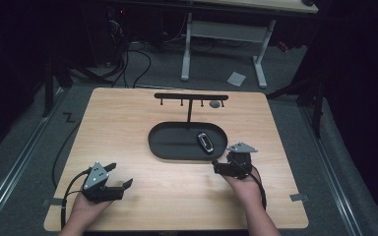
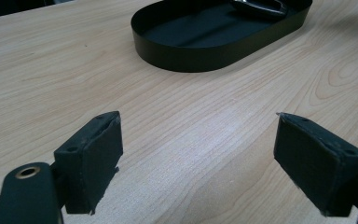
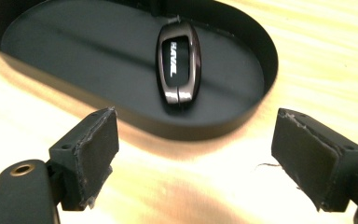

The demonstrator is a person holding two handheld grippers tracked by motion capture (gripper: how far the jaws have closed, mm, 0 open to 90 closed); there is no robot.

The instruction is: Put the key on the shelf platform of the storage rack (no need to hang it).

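— Key fob (image 3: pixel 178 63) location?

— Lying flat in the black oval tray (image 1: pixel 165 147), at the tray's right end, just inside the rim. In the right gripper view its glossy face is up, with white lettering along it.

— And the tray?

— Around the middle of the wooden table (image 1: pixel 128 118), a little toward the far edge. A black T-shaped hook stand (image 1: pixel 191 97) rises from its far side.

— Right gripper (image 1: pixel 225 167)?

— Just outside the tray's near right rim, over bare wood, jaws spread wide with nothing between them. It points at the fob but stays apart from it and from the tray.

— Left gripper (image 1: pixel 120 175)?

— Near the table's near left corner, well apart from the tray. Its jaws are spread wide too, with bare wood between the pads (image 2: pixel 95 158)
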